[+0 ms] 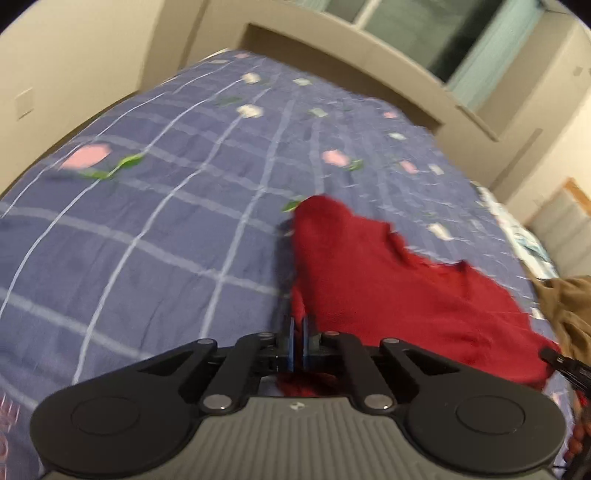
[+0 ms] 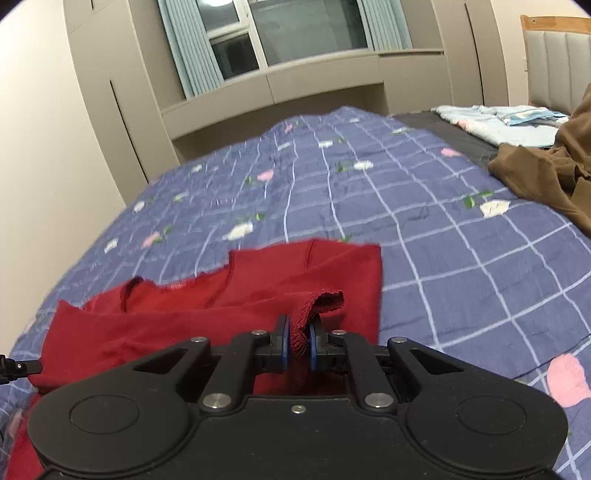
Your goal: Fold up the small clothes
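Note:
A small red garment [image 1: 388, 280] lies partly folded on the blue checked bedspread [image 1: 147, 221]. My left gripper [image 1: 298, 332] is shut on one edge of it, with red cloth pinched between the blue pads. In the right wrist view the red garment [image 2: 221, 306] spreads to the left, and my right gripper [image 2: 298, 339] is shut on a bunched hemmed edge of it. The other gripper's tip shows at the far right of the left wrist view [image 1: 565, 363] and at the far left of the right wrist view [image 2: 18, 367].
The bedspread [image 2: 461, 240] covers the bed. A brown garment [image 2: 546, 173] lies at the right, also in the left wrist view [image 1: 569, 306]. Light blue folded clothes [image 2: 498, 122] lie near the headboard [image 2: 554, 55]. Beige cabinets and a window [image 2: 295, 33] stand beyond the bed.

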`<control>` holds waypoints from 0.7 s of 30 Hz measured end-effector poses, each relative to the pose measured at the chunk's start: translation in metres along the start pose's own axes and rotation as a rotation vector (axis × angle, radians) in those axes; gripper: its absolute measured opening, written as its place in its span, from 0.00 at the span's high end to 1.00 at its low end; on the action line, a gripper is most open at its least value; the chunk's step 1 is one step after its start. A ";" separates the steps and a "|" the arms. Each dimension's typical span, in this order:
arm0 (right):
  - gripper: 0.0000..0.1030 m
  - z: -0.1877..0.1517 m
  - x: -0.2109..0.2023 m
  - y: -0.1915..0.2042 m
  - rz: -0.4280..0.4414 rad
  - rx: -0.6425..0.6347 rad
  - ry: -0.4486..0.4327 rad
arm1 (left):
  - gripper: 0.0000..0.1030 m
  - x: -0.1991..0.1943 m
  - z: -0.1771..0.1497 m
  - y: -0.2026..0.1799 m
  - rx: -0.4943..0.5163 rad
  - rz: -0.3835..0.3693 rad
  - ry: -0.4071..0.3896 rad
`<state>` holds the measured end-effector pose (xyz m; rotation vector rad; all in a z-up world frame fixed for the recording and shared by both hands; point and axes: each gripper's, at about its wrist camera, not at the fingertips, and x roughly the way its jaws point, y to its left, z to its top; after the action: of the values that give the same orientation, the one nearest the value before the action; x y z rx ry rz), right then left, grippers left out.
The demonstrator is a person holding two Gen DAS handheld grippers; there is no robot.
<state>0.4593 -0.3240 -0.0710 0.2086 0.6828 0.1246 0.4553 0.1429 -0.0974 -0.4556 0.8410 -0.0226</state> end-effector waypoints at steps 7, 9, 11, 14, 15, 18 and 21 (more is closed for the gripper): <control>0.87 -0.017 0.003 -0.002 -0.017 -0.025 0.017 | 0.80 0.002 -0.003 -0.004 -0.021 0.071 0.002; 0.80 -0.017 0.000 -0.003 0.001 -0.037 0.012 | 0.66 -0.002 0.001 -0.008 0.008 0.080 -0.008; 0.71 -0.017 -0.004 -0.005 0.022 -0.033 0.005 | 0.44 -0.006 0.010 -0.013 0.042 0.041 -0.044; 0.68 -0.016 -0.004 -0.006 0.034 -0.022 0.005 | 0.31 0.000 0.027 -0.024 0.090 0.025 -0.063; 0.66 -0.016 -0.003 -0.006 0.037 -0.018 0.005 | 0.31 0.010 0.036 -0.029 0.114 0.020 -0.051; 0.65 -0.014 0.001 -0.005 0.042 -0.014 0.011 | 0.34 0.037 0.056 -0.035 0.155 0.044 -0.026; 0.73 -0.012 0.005 -0.006 0.044 -0.025 0.021 | 0.88 0.054 0.073 -0.041 0.194 0.002 -0.001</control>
<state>0.4563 -0.3267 -0.0844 0.1991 0.6978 0.1780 0.5505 0.1225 -0.0774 -0.2719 0.8291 -0.1009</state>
